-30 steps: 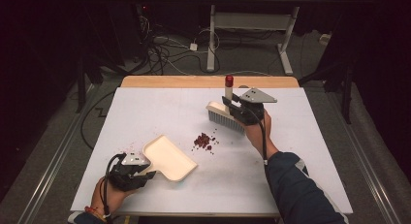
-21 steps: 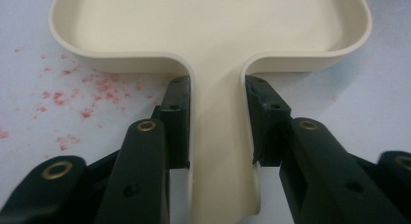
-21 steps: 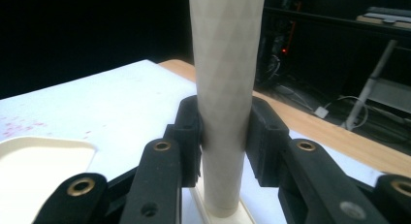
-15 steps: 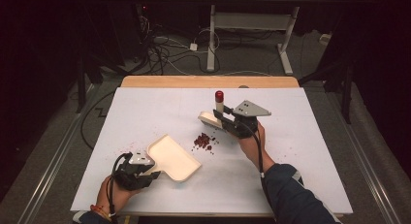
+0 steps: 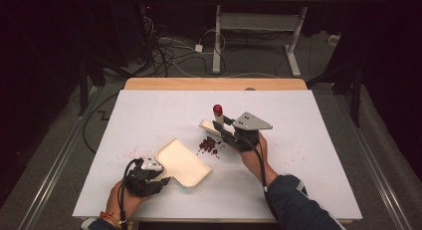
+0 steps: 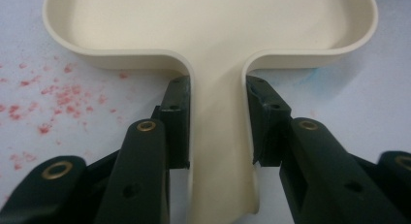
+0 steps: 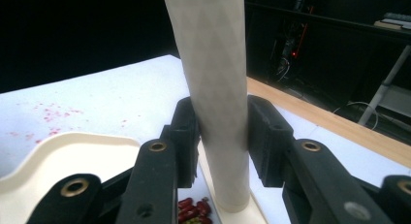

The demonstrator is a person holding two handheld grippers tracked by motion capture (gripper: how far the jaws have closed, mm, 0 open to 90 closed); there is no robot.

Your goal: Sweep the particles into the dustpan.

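A cream dustpan [image 5: 181,163] lies flat on the white table [image 5: 308,140], its mouth toward a small pile of dark red beans [image 5: 209,145]. My left gripper [image 5: 161,176] is shut on the dustpan's handle [image 6: 218,136], both pads pressed to its sides. My right gripper [image 5: 225,129] holds a cream brush [image 5: 210,125] by its upright handle, which ends in a red tip [image 5: 218,109]. Its jaws have just been opening a little, but the pads still press the handle [image 7: 213,78]. The brush head sits just behind the beans [image 7: 191,212], with the dustpan rim [image 7: 58,156] beyond them.
Faint red specks [image 5: 129,151] stain the table left of the dustpan. A wooden strip [image 5: 214,84] borders the far edge. Beyond it, cables [image 5: 164,46] and a white desk frame [image 5: 259,26] stand on the dark floor.
My right gripper has carried the brush left, nearer and slightly down, from the table's far middle to just behind the beans. The left gripper and dustpan have barely moved.
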